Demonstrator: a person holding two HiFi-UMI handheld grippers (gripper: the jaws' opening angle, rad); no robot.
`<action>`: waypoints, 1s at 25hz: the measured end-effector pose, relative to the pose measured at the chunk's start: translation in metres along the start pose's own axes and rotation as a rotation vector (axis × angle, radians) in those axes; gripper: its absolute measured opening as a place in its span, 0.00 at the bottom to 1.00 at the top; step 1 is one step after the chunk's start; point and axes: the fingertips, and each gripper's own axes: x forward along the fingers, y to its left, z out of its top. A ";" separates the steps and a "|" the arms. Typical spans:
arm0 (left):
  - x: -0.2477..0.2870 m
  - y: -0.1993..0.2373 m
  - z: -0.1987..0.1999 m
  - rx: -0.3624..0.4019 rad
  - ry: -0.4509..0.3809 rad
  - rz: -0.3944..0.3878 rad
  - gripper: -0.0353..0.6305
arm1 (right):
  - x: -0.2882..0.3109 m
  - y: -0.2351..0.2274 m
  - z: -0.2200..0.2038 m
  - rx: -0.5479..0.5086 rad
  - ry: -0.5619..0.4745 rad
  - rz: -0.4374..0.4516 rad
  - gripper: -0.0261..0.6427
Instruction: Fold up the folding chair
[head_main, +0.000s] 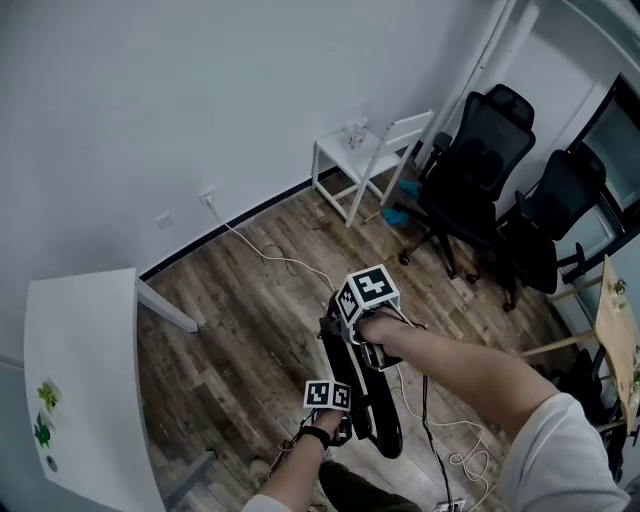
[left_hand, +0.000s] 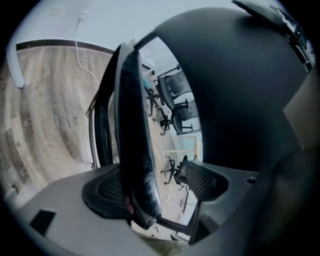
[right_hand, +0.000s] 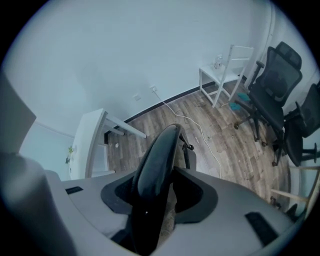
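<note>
Looking down: the folding chair (head_main: 378, 415) stands on edge on the wood-plank floor (head_main: 250, 330), right in front of the person and between the two hands. It's black and slim, its panels lying close together.

Left gripper (left_hand: 155, 186): fingers (left_hand: 102, 192) released and wide apart. A padded, slightly wrinkled black panel (vinyl or leather look) runs between them. It lies against the left-hand pad and stays clear of the other. A thin dark frame tube sits just behind the panel.

Right gripper (right_hand: 159, 194): points steeply down and straddles the chair's glossy rounded top edge. Its fingers (right_hand: 199, 196) are not clenched; a gap shows beside the edge on the right.

Around it:
- A white surface (head_main: 85, 370) at the left, rounded corner, small green marks on top.
- A thin white cable (head_main: 285, 262) snaking across the planks from the wall.
- A white slatted chair (head_main: 365, 165) against the wall.
- Two black mesh office chairs (head_main: 480, 175) beside it, well apart from the folding chair.
</note>
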 end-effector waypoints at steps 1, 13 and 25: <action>0.006 -0.004 -0.005 0.003 0.019 -0.018 0.59 | 0.001 0.002 -0.004 -0.026 0.008 -0.002 0.31; 0.011 -0.019 0.007 -0.133 -0.133 -0.128 0.59 | -0.003 -0.007 -0.001 -0.033 0.051 0.026 0.30; -0.076 0.033 0.029 -0.127 -0.380 -0.036 0.67 | -0.005 -0.018 0.016 0.080 0.031 0.036 0.28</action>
